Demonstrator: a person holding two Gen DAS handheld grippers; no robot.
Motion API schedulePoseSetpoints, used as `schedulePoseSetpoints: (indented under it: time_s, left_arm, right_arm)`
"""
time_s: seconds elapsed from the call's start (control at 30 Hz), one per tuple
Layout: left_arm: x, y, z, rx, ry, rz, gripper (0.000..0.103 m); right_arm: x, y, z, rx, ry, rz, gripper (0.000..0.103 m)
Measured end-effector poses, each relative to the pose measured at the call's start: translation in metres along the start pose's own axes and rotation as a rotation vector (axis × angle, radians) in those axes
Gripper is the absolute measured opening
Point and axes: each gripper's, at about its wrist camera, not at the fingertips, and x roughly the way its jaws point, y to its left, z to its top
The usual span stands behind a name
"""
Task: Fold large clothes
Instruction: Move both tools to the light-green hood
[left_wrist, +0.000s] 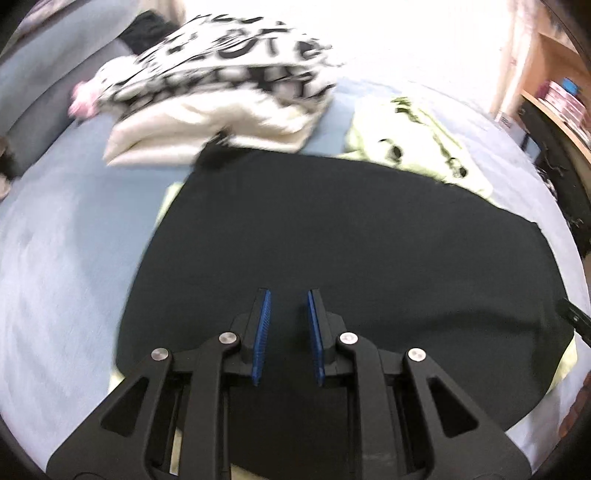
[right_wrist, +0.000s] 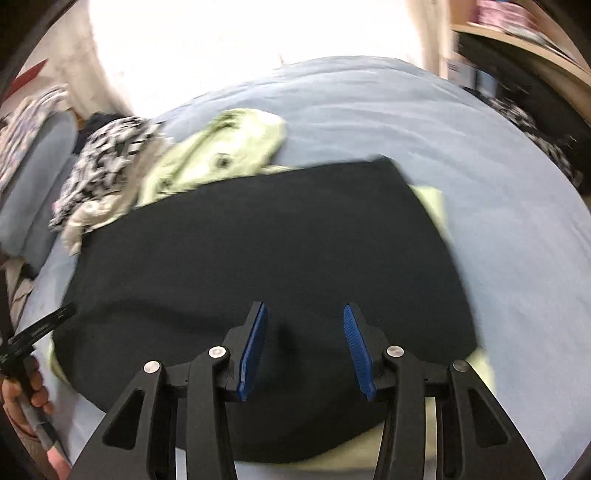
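A blue-sheeted bed (left_wrist: 66, 266) carries everything. At its far left corner lies a blue pillow (left_wrist: 33, 96), and just beside it a heap of black-and-white patterned cloth (left_wrist: 236, 74) sits on cream fabric (left_wrist: 192, 129). To the right of that heap a pale green garment (left_wrist: 417, 140) lies crumpled toward the far edge, partly tucked under the big black garment (left_wrist: 332, 240). That black garment is spread flat over the middle of the bed, reaching the near edge, with strips of pale green showing from under its left, right and near borders.

The left gripper (left_wrist: 288, 295) hangs over the near part of the black garment, its blue pads a narrow gap apart with only air between them; it holds nothing. The right gripper (right_wrist: 304, 308) hangs over the same garment nearer its right side, pads (right_wrist: 253, 347) set noticeably wider, and nothing is gripped there either. In the right wrist view the left gripper's black frame juts in at the left border, with a hand (right_wrist: 22, 391) wrapped round its handle.

Beyond the bed's right edge stands a wooden shelf (left_wrist: 554, 110) with blurred pink and blue boxes. Both views are smeared by blur.
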Motion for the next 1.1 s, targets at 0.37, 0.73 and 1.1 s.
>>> schedulePoseSetpoints:
  time_s: [0.37, 0.73, 1.1]
  left_arm:
    - [0.082, -0.060, 0.067, 0.076, 0.013, -0.010, 0.017]
    - [0.126, -0.029, 0.101, 0.041, -0.051, 0.012, 0.034]
    - [0.122, -0.025, 0.097, 0.058, -0.053, 0.004, 0.034]
  right_arm:
    - [0.103, 0.070, 0.079, -0.074, 0.063, 0.058, 0.044]
    - [0.140, -0.101, 0.114, 0.149, -0.019, -0.250, 0.044]
    - [0.136, -0.117, 0.110, 0.157, -0.019, -0.280, 0.051]
